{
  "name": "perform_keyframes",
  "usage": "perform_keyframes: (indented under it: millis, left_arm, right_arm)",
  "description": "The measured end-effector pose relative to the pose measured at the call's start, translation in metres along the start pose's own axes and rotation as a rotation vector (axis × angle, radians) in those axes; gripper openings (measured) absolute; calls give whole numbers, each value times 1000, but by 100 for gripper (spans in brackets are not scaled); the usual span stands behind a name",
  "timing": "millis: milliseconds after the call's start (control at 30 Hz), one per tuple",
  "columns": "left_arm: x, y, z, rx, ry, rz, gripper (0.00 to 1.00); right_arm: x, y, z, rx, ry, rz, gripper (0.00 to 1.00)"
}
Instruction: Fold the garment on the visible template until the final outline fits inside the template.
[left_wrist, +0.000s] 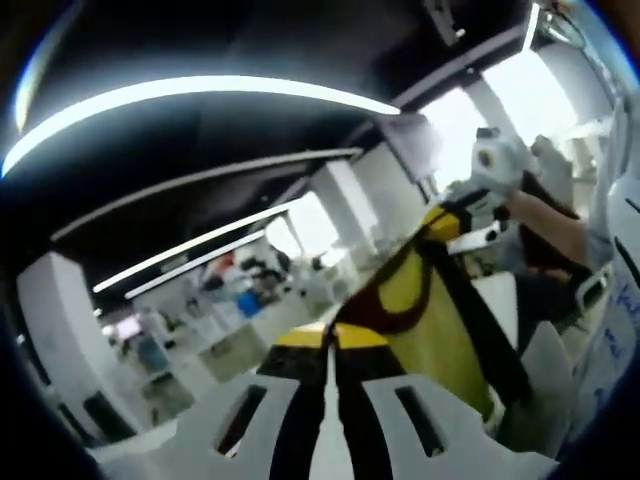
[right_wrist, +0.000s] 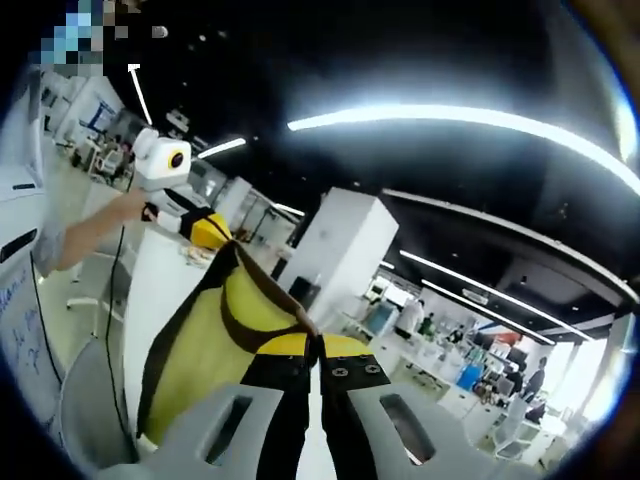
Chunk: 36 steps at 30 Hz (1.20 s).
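A yellow garment (left_wrist: 425, 310) with black and dark red trim hangs stretched in the air between both grippers, raised towards the ceiling. In the left gripper view, my left gripper (left_wrist: 330, 345) is shut on one corner of it. My right gripper (left_wrist: 445, 215) pinches the far corner at upper right, held by a person's arm (left_wrist: 545, 225). In the right gripper view, the garment (right_wrist: 215, 340) runs up and left from my right gripper (right_wrist: 318, 348), which is shut on its near corner. My left gripper (right_wrist: 200, 228) holds the other end.
Long ceiling light strips (right_wrist: 450, 118) run overhead. A white pillar (right_wrist: 340, 250) stands ahead, with desks and people (right_wrist: 420, 325) far behind it. A whiteboard (right_wrist: 20, 330) stands at the left edge, and bright windows (left_wrist: 455, 125) lie beyond.
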<state>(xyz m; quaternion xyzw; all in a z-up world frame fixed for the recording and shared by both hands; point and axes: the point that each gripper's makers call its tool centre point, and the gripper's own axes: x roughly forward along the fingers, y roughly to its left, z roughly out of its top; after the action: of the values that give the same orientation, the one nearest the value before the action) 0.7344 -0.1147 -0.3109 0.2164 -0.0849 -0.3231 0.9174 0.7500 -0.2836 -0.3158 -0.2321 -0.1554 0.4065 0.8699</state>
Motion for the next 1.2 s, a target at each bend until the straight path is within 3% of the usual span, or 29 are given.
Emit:
perform_keyframes:
  millis: [333, 467, 633, 967, 1200]
  left_arm:
    - [0, -12, -27, -53, 53, -20, 0]
    - [9, -12, -43, -111, 70, -36, 0]
    - [20, -14, -66, -113, 126, -44, 0]
    - [43, -1, -95, -167, 172, -57, 0]
    - [65, 10, -125, -207, 212, -66, 0]
  right_arm:
    - [1, 17, -34, 48, 60, 27, 2]
    - [7, 17, -51, 80, 83, 39, 2]
    - [18, 19, -77, 95, 130, 56, 2]
    - [39, 11, -109, 138, 168, 79, 2]
    - [58, 7, -136, 157, 203, 93, 2]
